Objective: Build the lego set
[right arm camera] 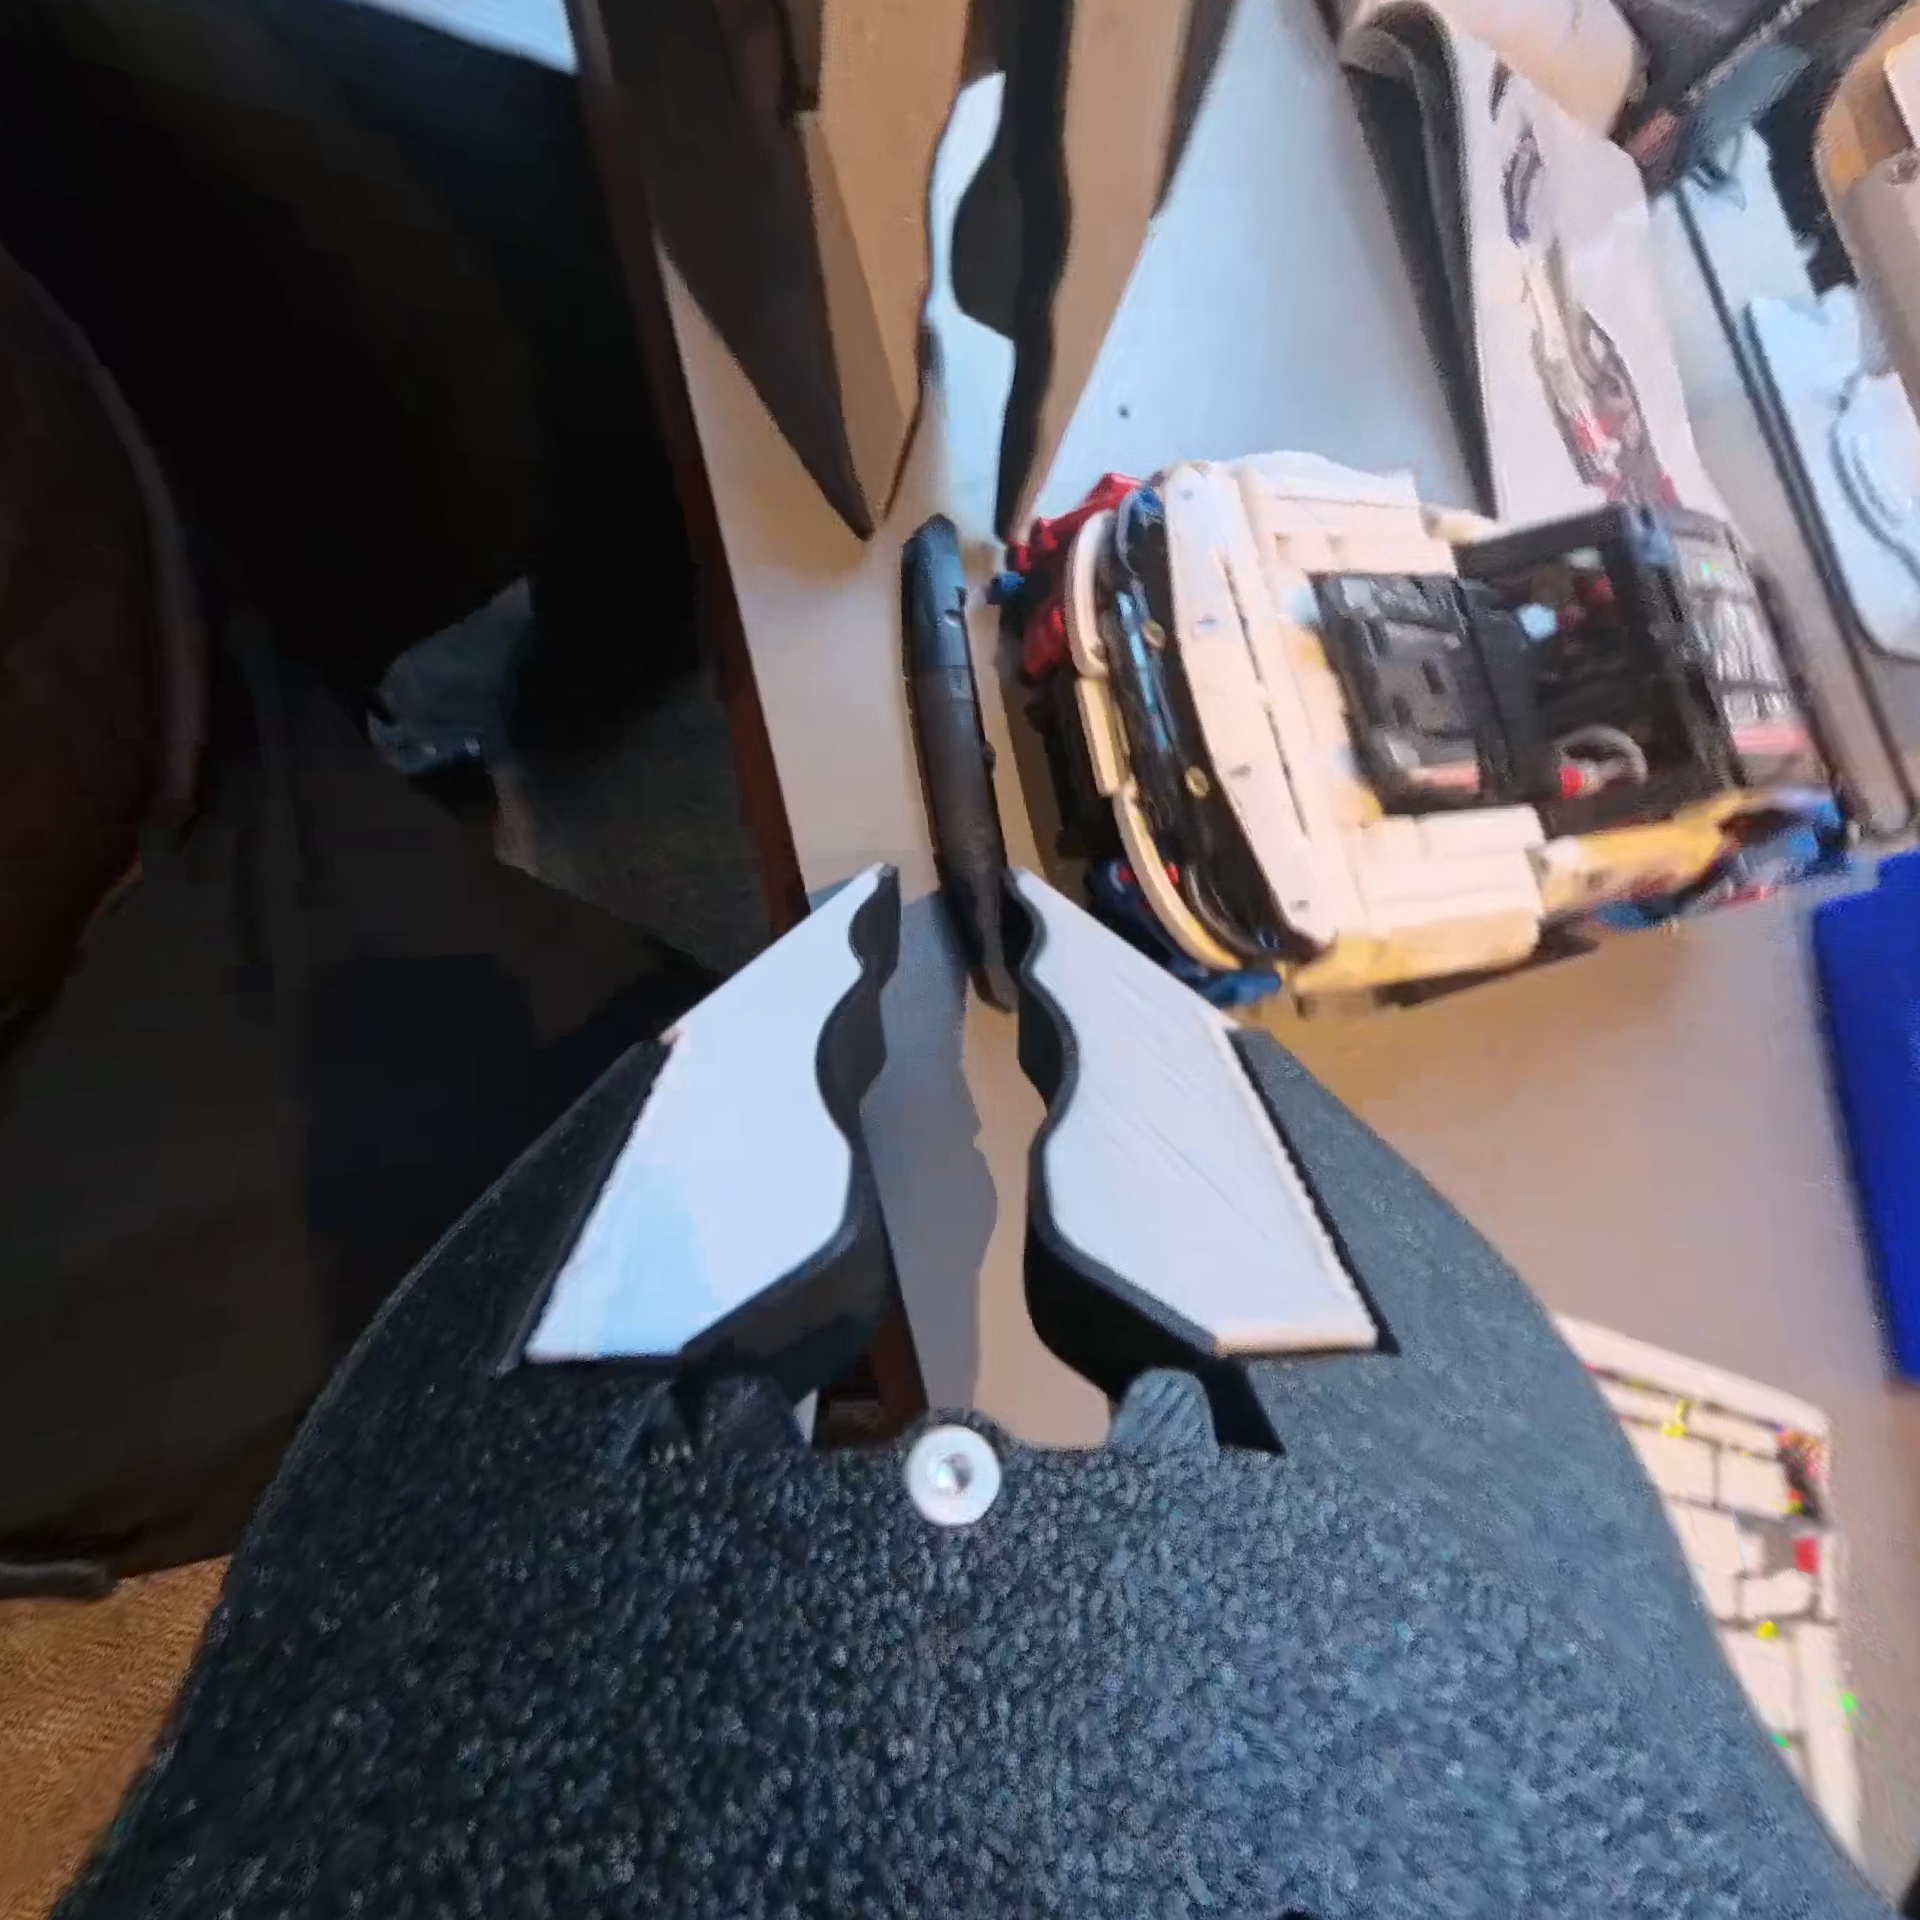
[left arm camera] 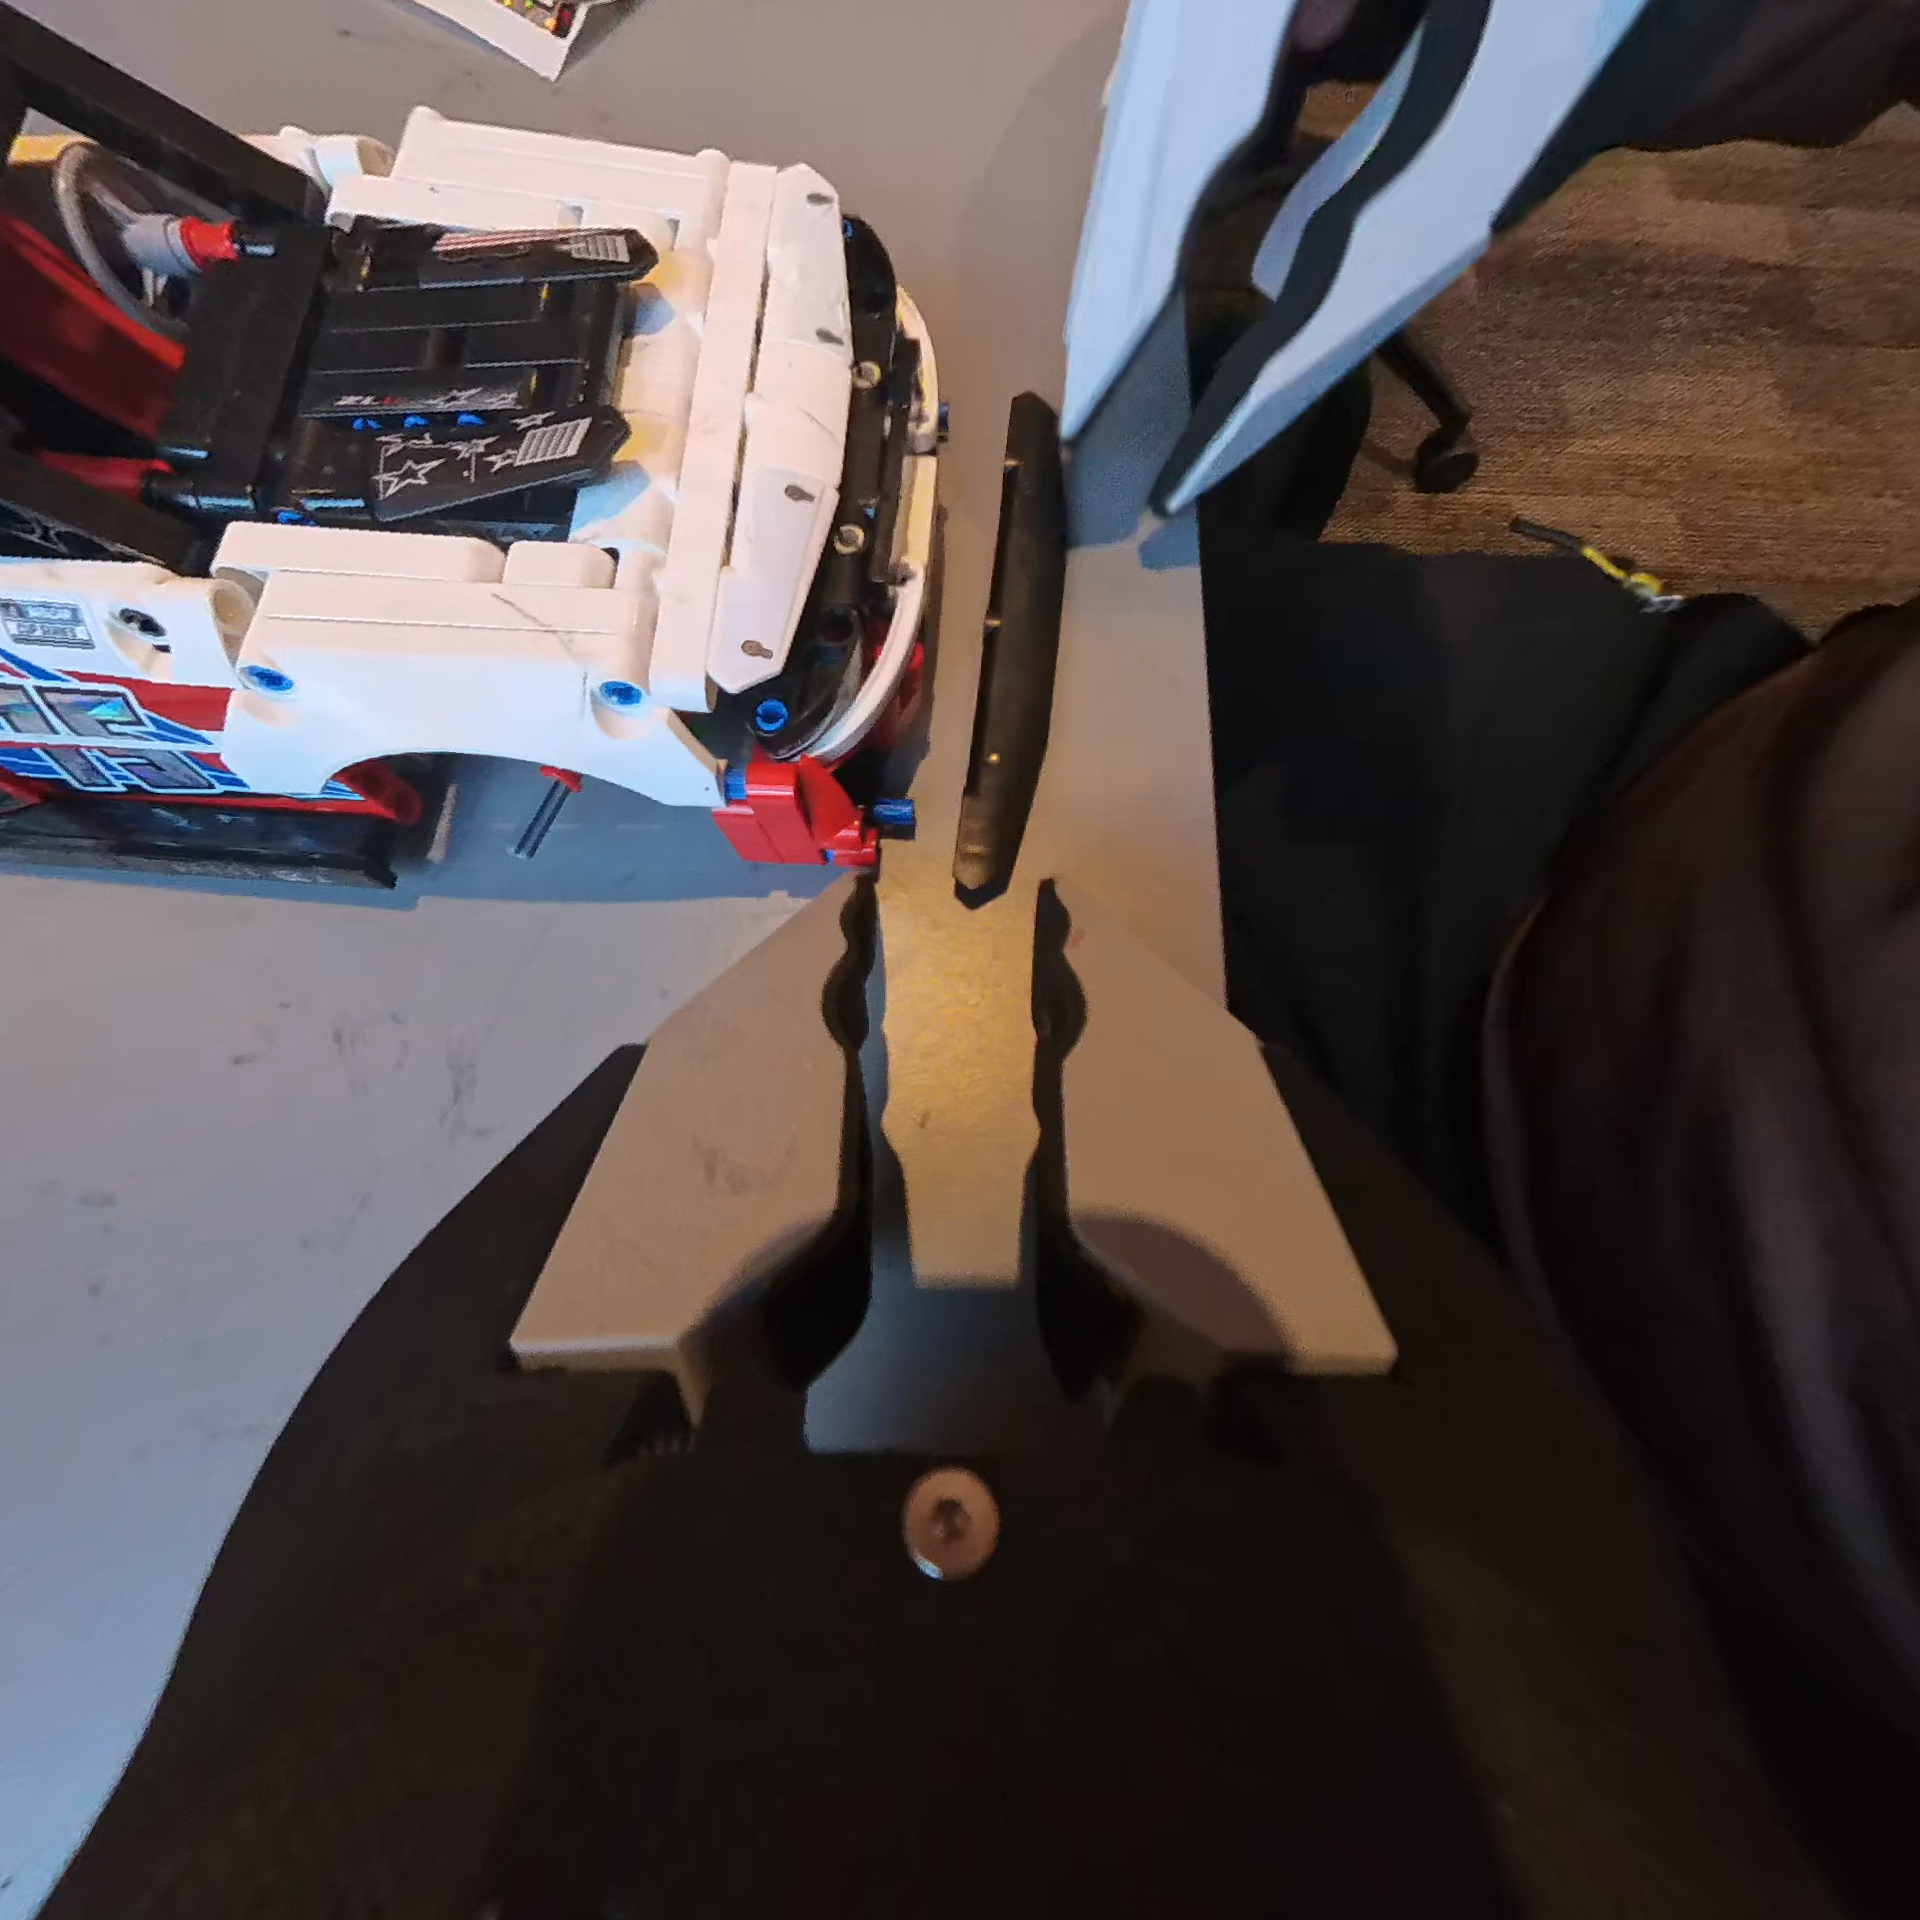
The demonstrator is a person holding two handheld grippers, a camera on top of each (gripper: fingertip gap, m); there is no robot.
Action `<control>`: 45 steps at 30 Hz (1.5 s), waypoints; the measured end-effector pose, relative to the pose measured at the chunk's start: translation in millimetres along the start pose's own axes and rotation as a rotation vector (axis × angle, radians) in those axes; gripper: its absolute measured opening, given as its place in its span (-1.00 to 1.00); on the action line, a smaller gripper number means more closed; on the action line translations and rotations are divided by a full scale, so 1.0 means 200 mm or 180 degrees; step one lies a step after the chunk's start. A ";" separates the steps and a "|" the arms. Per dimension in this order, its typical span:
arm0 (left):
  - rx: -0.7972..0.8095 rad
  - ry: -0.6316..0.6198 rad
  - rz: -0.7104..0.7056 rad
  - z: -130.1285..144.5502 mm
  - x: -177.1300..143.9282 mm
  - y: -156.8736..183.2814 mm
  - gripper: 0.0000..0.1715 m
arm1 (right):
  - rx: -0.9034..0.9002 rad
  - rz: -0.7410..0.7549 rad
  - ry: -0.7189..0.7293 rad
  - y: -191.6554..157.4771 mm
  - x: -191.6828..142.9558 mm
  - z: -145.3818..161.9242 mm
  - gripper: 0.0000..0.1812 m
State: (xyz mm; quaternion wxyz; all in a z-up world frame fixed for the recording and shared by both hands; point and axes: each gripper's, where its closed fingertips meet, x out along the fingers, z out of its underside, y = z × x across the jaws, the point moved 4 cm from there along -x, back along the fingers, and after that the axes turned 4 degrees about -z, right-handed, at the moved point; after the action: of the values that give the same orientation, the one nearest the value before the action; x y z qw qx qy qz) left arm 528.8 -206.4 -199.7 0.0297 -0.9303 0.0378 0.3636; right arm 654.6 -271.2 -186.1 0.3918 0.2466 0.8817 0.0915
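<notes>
Grey tabletop (left arm camera: 260,1143) is seen to end in a straight edge just beside the curved black piece (left arm camera: 1013,644), which lies in a narrow strip between that edge and the nose of the white, red and black lego car (left arm camera: 540,499). Piece and car are set apart by a thin gap; blue pins at the car's front point toward it. Beyond the edge, dark clothing of a person and brown carpet (left arm camera: 1683,343) with a chair base are seen.

The left gripper (left arm camera: 956,894) is held with its fingers parted at a moderate width and nothing between them, its tips near one end of the black piece. The right gripper (right arm camera: 951,883) is also parted moderately; the other end of the piece is seen between its tips, but whether it is touched cannot be told because of blur.

Open table is left on the car's near side. A booklet (right arm camera: 1725,1538) and a blue container (right arm camera: 1870,1091) lie on the right gripper's side.
</notes>
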 end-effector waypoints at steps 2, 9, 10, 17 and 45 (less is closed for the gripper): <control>0.0029 0.0019 0.0112 0.00 0.00 0.02 -0.72 | 0.0209 0.0127 0.0103 0.04 -0.06 0.04 -0.81; 0.0071 -0.0014 0.0237 0.00 0.00 0.04 -0.76 | 0.0896 -0.0158 0.0132 0.11 -0.07 0.19 -0.73; 0.0024 -0.0013 0.0278 0.00 0.00 0.04 -0.76 | 0.0920 -0.0255 0.0145 0.10 -0.06 0.18 -0.70; -0.0244 -0.0025 0.0385 0.00 0.01 0.01 -0.87 | 0.0914 -0.0713 0.0097 0.08 0.02 0.15 -0.86; 0.0687 0.0051 -0.0430 -0.01 0.02 0.05 -0.93 | 0.0062 0.0049 -0.0181 0.07 0.01 0.13 -0.88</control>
State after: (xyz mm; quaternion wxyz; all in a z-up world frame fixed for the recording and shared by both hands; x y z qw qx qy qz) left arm 533.2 -216.2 -200.9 0.1537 -0.9250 0.0142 0.3472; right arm 677.5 -258.2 -200.2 0.4135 0.2597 0.8691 0.0789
